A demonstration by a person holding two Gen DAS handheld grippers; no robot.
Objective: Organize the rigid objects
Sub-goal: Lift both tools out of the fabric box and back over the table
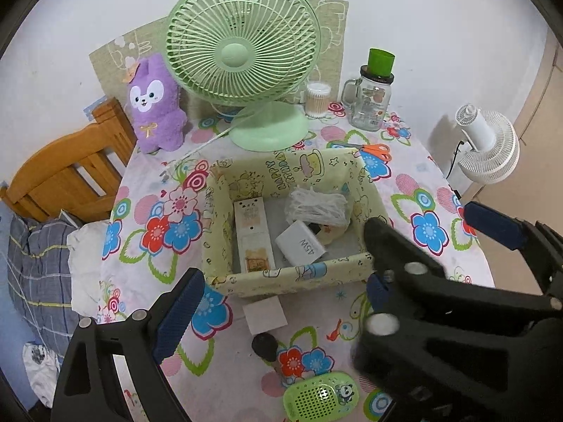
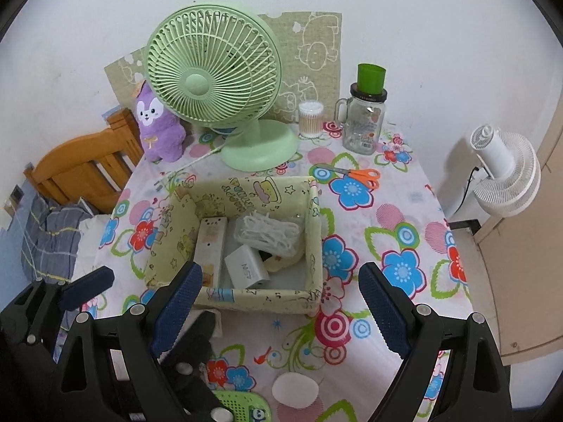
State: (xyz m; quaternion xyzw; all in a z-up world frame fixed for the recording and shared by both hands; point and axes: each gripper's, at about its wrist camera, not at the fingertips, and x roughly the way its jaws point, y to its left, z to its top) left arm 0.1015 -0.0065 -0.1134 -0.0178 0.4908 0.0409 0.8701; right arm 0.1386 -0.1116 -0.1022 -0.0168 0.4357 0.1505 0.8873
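Observation:
A yellow cartoon-print box (image 1: 281, 279) (image 2: 253, 299) sits mid-table and holds a white remote (image 1: 251, 235) (image 2: 211, 249), a white 45W charger (image 1: 301, 244) (image 2: 246, 267), a bag of white cord (image 1: 316, 205) (image 2: 269, 232) and a small hidden item. In front of it lie a white card (image 1: 264, 314), a black cylinder (image 1: 264, 346), a green perforated case (image 1: 322, 399) (image 2: 242, 406) and a white oval pad (image 2: 295, 390). My left gripper (image 1: 278, 313) is open and empty above these. My right gripper (image 2: 281, 316) is open and empty at the box's near side.
A green desk fan (image 1: 242, 56) (image 2: 213, 66), purple plush (image 1: 155, 105) (image 2: 158, 126), cotton swab jar (image 1: 317, 100) (image 2: 310, 119), glass mug jar with green cup (image 1: 369, 105) (image 2: 362, 126) and orange scissors (image 1: 373, 151) (image 2: 359, 176) stand behind the box. A wooden chair (image 1: 67, 172) is left, a white fan (image 1: 489, 147) right.

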